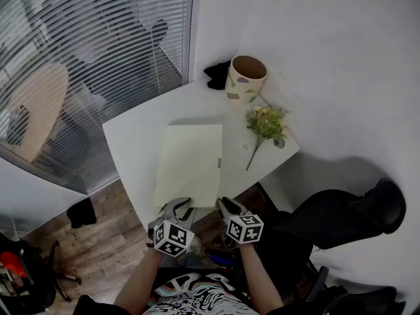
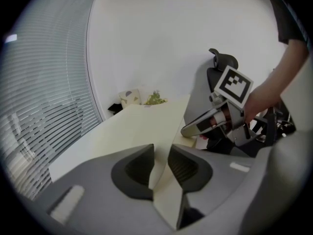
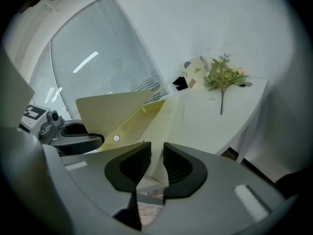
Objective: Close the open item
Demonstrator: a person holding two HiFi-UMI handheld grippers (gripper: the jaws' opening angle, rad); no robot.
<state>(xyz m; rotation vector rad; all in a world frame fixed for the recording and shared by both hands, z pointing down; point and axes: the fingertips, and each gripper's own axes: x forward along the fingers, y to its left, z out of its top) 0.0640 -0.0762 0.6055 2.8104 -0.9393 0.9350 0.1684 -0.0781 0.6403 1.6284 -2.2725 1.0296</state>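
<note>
Fingers of the left gripper (image 2: 160,156) are opening and letting go of the pale folder's (image 1: 190,163) raised cover at the desk's (image 1: 131,136) near edge, while the right gripper's (image 3: 157,156) are sitting slightly parted around its near corner, so pressing the cover flat is likely coming next.

Bare table (image 1: 131,143) flanks the folder (image 1: 190,163) — vase (image 1: 245,79), flower sprig (image 1: 266,125) and wall (image 1: 315,44) crowd the far corner.
</note>
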